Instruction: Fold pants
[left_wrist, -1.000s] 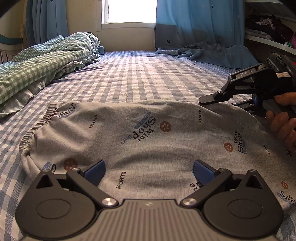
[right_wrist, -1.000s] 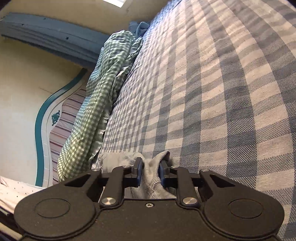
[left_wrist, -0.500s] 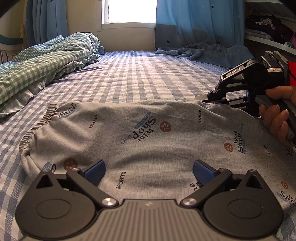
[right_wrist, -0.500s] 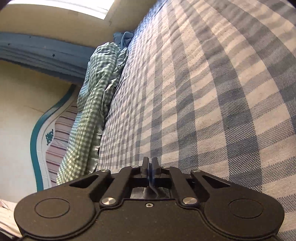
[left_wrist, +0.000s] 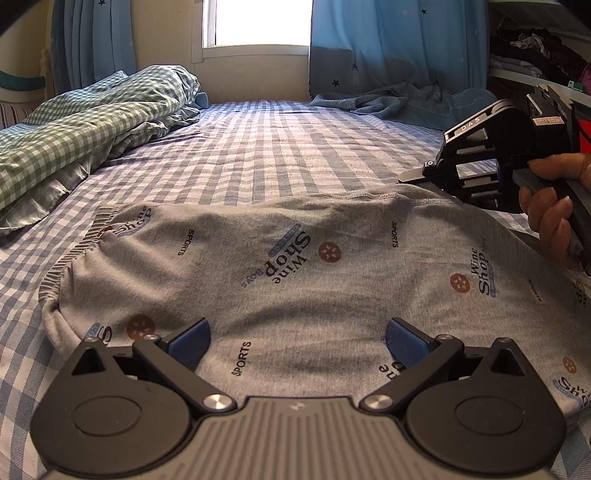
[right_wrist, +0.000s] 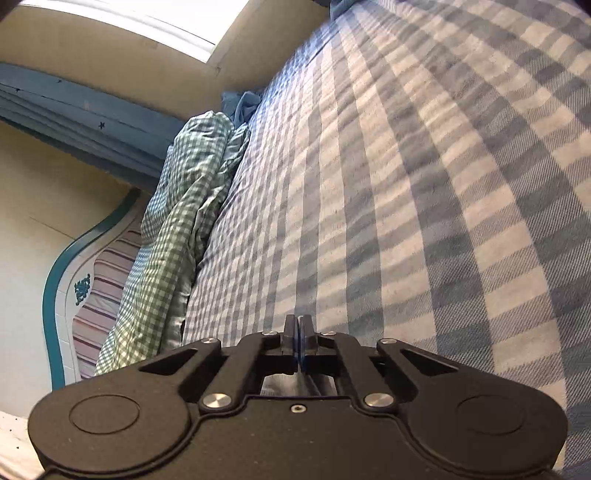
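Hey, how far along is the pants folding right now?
Done: the grey pants lie spread out on the checked bed. In hand: the right gripper, jaws shut, sits at their far edge, which rises toward it; a grip isn't certain. The left gripper hovers open over the near edge. Left: seemingly all the folding.

pants (left_wrist: 295, 266) run off the right edge.

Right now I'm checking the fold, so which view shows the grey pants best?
The left wrist view: the grey printed pants spread across the checked bedsheet. The right wrist view shows none of them.
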